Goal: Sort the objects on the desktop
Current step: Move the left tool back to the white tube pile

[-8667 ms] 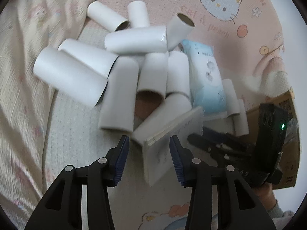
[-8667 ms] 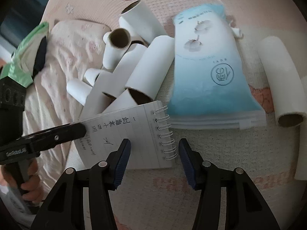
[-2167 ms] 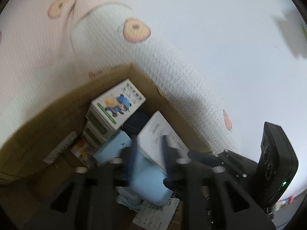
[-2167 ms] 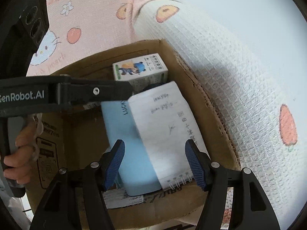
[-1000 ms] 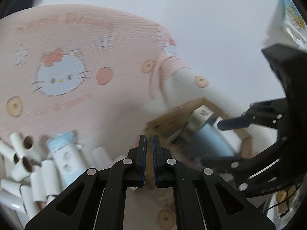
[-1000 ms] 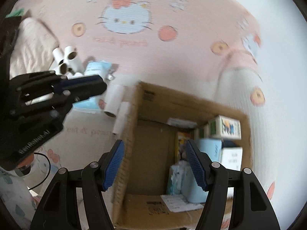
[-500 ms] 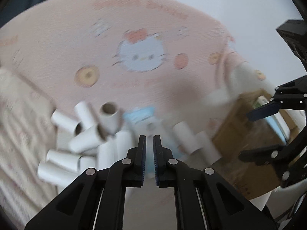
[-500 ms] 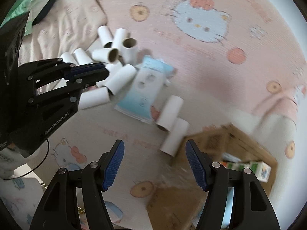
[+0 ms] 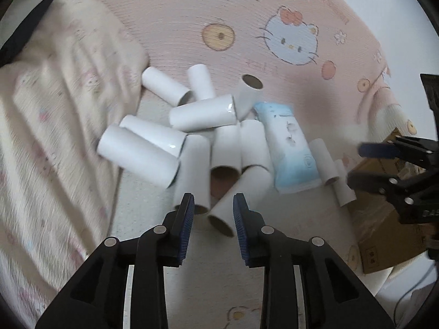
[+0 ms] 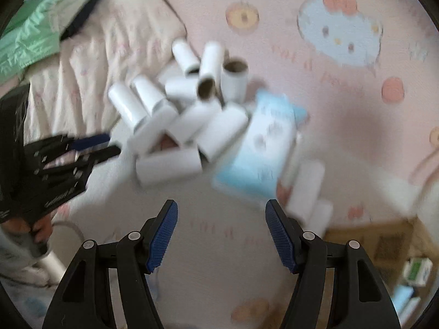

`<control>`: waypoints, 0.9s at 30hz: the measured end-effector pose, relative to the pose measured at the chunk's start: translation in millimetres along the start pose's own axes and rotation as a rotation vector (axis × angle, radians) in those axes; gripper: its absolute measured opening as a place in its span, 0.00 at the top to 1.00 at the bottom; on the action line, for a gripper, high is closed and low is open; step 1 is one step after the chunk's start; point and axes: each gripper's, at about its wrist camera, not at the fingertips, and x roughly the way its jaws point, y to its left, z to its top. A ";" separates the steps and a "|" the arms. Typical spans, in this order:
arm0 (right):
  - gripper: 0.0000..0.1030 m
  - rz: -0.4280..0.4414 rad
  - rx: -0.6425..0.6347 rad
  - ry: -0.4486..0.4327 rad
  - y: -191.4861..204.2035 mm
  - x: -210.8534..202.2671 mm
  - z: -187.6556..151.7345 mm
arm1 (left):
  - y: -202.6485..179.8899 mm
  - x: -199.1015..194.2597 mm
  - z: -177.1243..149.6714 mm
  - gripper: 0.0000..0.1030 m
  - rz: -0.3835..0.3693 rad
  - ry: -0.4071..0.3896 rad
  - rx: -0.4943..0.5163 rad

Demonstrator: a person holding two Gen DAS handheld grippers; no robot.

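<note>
A heap of white cardboard tubes (image 9: 197, 137) lies on the pink cartoon-cat blanket, with a light blue tissue pack (image 9: 290, 148) against its right side. My left gripper (image 9: 214, 205) hovers just short of the nearest tube (image 9: 241, 192); its jaws are opening and the pads touch nothing. My right gripper (image 10: 221, 213) stands open and empty over bare blanket, short of the tissue pack (image 10: 260, 150) and the tubes (image 10: 186, 126). Each gripper shows in the other's view: the right gripper (image 9: 384, 164) at the right edge, the left gripper (image 10: 90, 145) at the left.
A brown cardboard box (image 9: 384, 219) with packets inside sits to the right of the heap, and shows as the box (image 10: 384, 241) at lower right. A rumpled cream cloth (image 9: 55, 137) borders the heap on the left. A green bag (image 10: 33, 30) lies beyond it.
Both views have swung away from the cardboard box and down toward the tube heap. The left jaws, shut a second ago, have parted. The right jaws keep the same width.
</note>
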 end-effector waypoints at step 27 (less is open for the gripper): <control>0.30 0.364 0.347 -0.149 -12.4 85.1 -10.4 | 23.1 43.5 -30.0 0.79 -0.076 0.079 -0.273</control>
